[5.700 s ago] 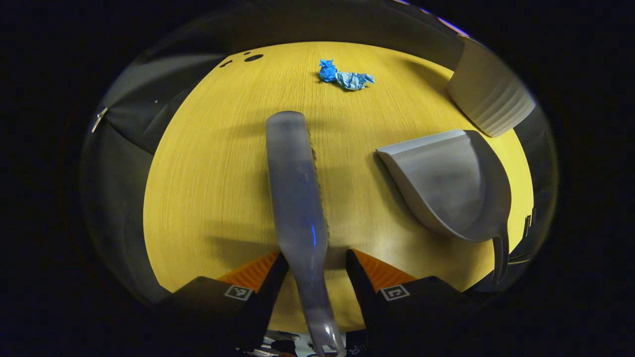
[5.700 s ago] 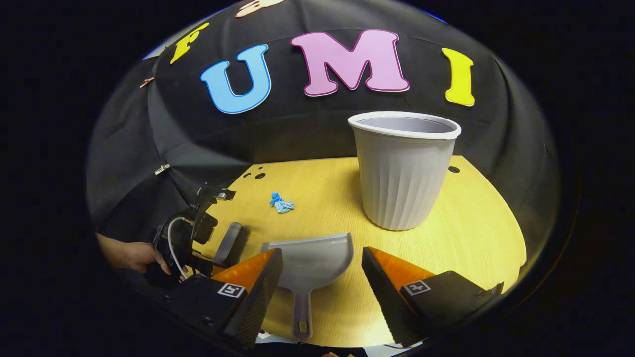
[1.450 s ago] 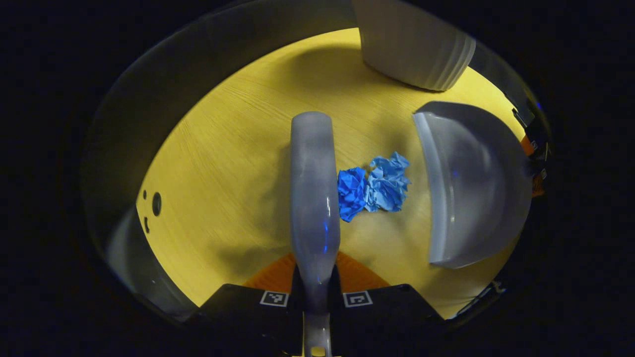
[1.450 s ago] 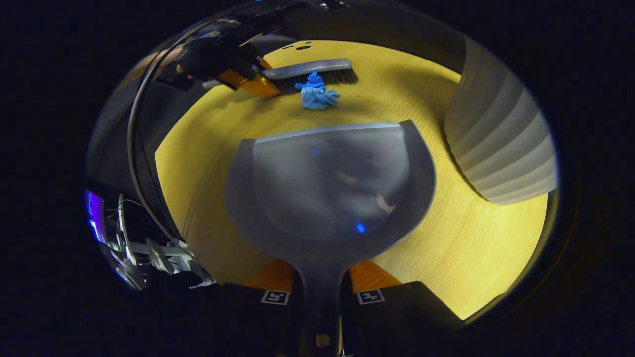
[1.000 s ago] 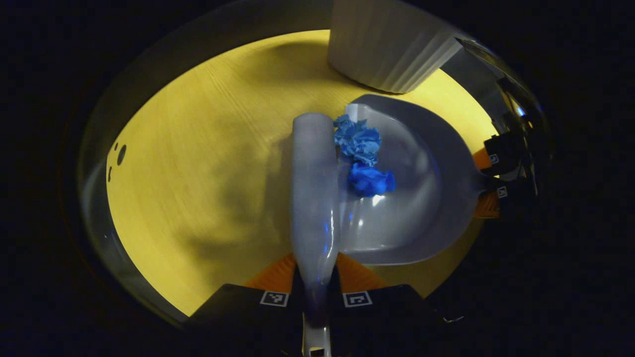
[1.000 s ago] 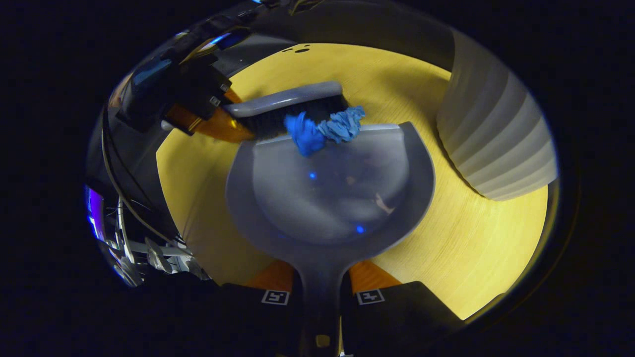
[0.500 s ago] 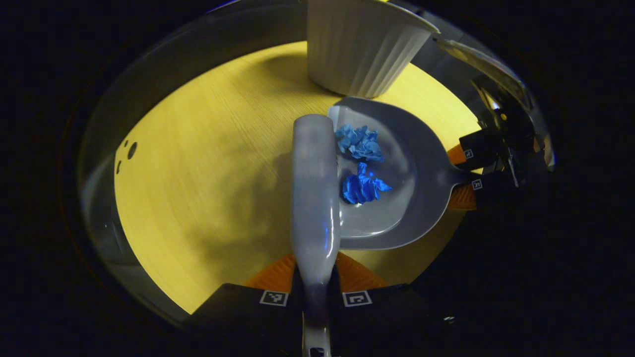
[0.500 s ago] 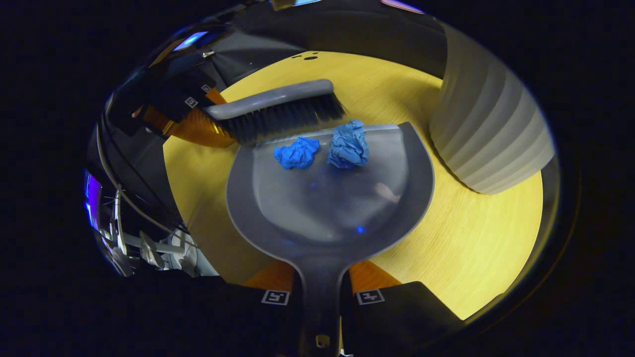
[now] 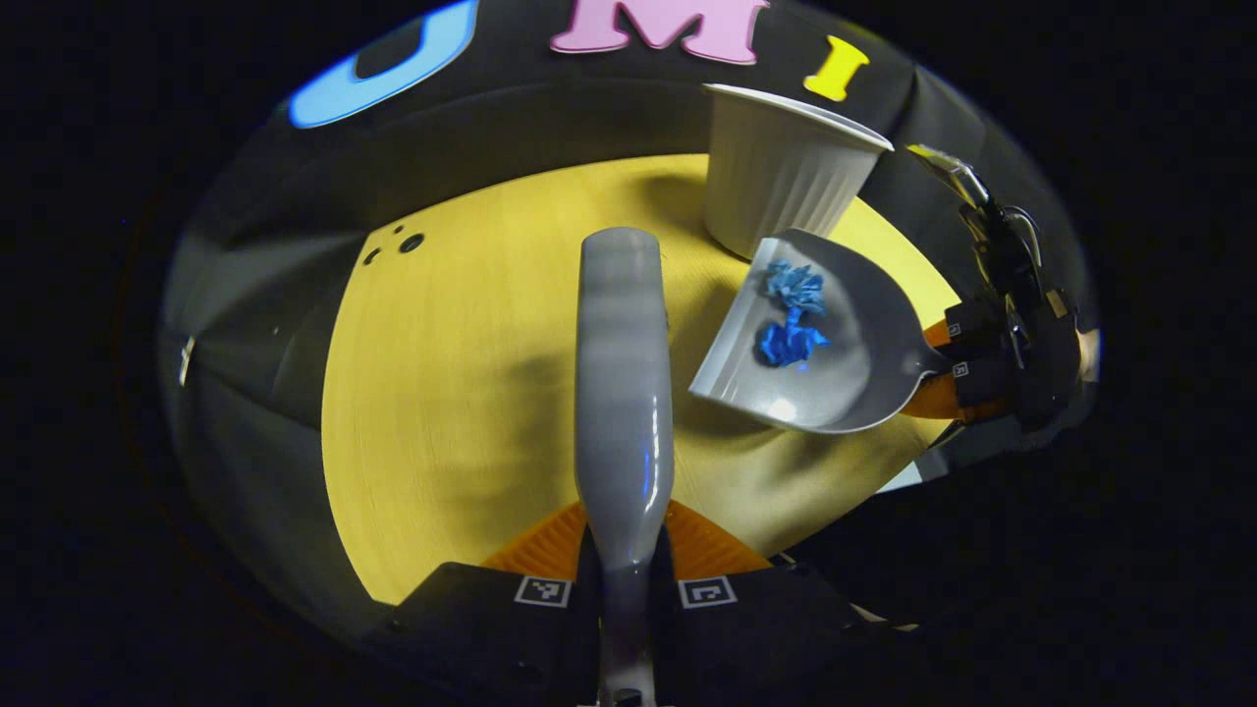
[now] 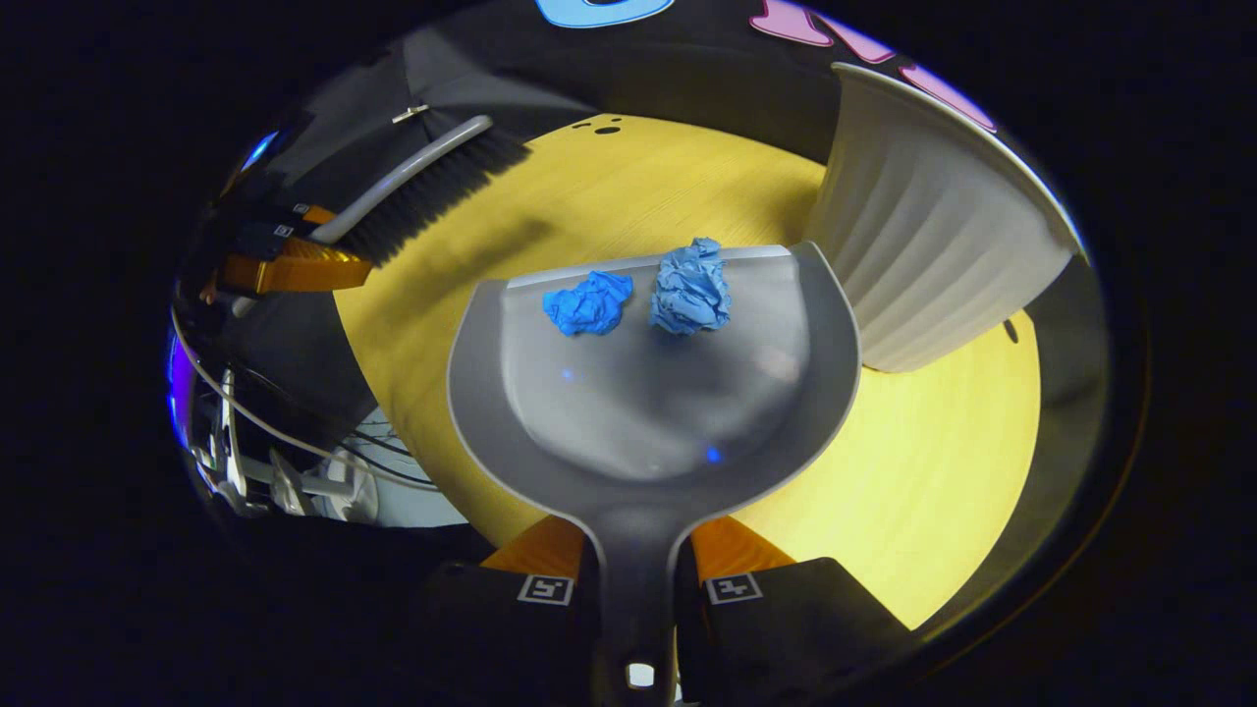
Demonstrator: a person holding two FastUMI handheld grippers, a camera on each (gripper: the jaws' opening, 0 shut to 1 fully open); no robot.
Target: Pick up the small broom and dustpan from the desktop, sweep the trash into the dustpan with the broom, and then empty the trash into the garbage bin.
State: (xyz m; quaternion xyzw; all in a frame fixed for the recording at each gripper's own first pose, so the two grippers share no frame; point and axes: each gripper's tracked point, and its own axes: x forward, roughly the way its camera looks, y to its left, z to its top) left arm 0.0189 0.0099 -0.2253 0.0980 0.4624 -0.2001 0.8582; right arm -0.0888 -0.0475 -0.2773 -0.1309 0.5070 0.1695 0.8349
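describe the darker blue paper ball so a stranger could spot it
Find the grey plastic dustpan beside the white ribbed bin. Two crumpled balls sit near its front lip; the darker blue paper ball is the flatter one, farther from the bin.

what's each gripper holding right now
Left gripper: shut on the small broom.
Right gripper: shut on the dustpan handle.

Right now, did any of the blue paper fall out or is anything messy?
Nothing stands out. Both blue paper balls sit inside the dustpan, near its front lip, held by the right gripper. The broom is in the left gripper, beside the upright bin.
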